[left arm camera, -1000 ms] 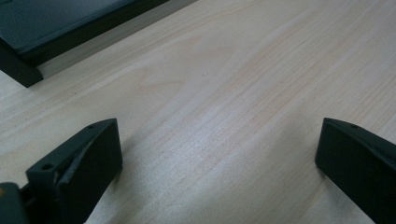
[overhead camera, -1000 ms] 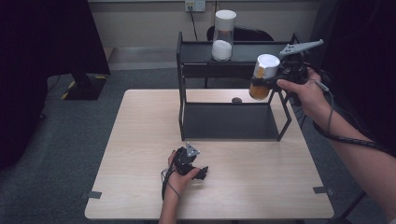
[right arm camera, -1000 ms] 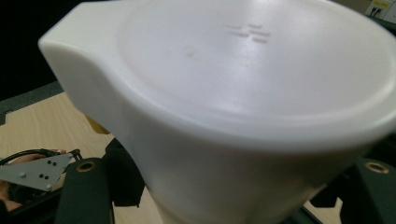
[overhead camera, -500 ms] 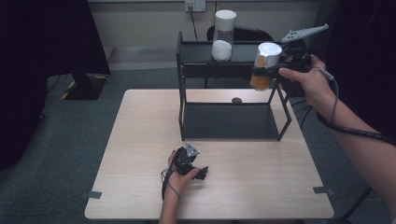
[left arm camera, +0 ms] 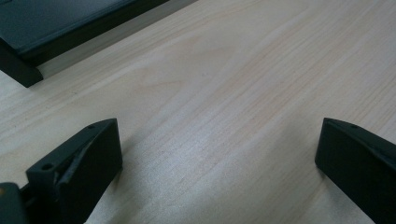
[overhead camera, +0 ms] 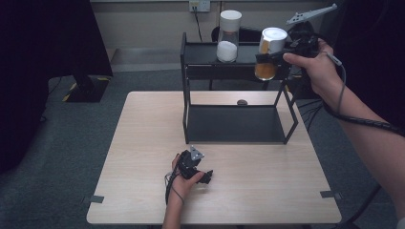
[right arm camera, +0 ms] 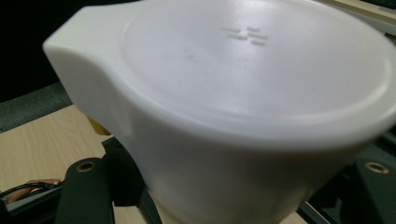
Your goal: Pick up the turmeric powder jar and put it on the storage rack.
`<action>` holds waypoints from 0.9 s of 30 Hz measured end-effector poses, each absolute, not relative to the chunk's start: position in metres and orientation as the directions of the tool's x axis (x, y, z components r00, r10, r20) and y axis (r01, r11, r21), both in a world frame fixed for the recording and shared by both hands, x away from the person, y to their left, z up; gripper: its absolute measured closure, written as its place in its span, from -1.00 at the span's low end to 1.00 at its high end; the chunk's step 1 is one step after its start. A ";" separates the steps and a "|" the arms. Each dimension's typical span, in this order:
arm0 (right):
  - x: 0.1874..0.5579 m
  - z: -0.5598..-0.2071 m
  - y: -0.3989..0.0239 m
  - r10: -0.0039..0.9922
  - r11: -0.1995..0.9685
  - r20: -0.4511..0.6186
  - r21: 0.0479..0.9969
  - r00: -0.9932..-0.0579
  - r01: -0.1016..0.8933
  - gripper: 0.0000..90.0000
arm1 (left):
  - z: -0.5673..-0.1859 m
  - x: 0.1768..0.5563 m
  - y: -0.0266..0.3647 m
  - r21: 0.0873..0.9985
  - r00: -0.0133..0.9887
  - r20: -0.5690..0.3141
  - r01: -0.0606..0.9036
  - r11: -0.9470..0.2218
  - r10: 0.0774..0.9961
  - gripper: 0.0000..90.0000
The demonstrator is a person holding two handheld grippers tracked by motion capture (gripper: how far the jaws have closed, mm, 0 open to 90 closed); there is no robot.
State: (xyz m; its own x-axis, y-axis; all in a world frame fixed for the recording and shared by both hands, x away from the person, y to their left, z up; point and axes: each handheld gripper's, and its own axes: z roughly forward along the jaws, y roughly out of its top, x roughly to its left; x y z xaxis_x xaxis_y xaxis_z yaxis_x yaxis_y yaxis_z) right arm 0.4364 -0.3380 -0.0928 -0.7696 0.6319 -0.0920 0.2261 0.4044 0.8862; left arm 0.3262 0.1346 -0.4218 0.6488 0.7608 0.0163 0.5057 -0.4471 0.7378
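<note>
**Lifting the orange jar to the shelf's top tier**

Gripping the orange jar (overhead camera: 269, 53) just under its white lid (right arm camera: 261, 79), the right gripper (overhead camera: 267, 56) holds it upright, long axis vertical, level with the black shelf's (overhead camera: 191, 86) top tier and at that tier's right end. The white-filled jar (overhead camera: 228, 37) stands to its left, well apart. The left gripper (overhead camera: 206, 178) rests on the table (overhead camera: 143, 143), jaws spread, far from the shelf.

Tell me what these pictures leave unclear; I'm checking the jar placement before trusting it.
- Held jar: right gripper view, its white lid hides the body and contents.
- Small dark thing on the table: high view, too small to identify.
- Rack: left gripper view, cut off by the edge.
</note>
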 end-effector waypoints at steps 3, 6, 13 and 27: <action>0.439 -0.087 -0.335 0.638 0.405 -0.095 0.886 -0.764 0.228 -0.32 | -0.422 0.326 0.135 0.738 0.649 0.016 0.506 -0.447 0.761 -1.00; 0.444 -0.082 -0.334 0.649 0.385 -0.083 0.893 -0.757 0.232 -0.32 | -0.422 0.326 0.135 0.737 0.650 0.017 0.505 -0.449 0.760 -1.00; 0.454 -0.071 -0.327 0.679 0.388 -0.104 0.891 -0.727 0.234 -0.32 | -0.422 0.326 0.135 0.737 0.649 0.016 0.506 -0.447 0.760 -1.00; 0.485 -0.079 -0.315 0.732 0.349 -0.082 0.897 -0.676 0.269 -0.32 | -0.422 0.326 0.135 0.739 0.648 0.014 0.506 -0.445 0.761 -1.00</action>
State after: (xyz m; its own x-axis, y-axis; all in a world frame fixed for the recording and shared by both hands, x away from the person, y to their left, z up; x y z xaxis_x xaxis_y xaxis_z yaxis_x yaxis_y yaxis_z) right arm 0.4851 -0.3151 -0.0786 -0.6758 0.7325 -0.0825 0.2692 0.3494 0.8975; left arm 0.3262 0.1347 -0.4220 0.6484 0.7611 0.0142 0.5061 -0.4450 0.7388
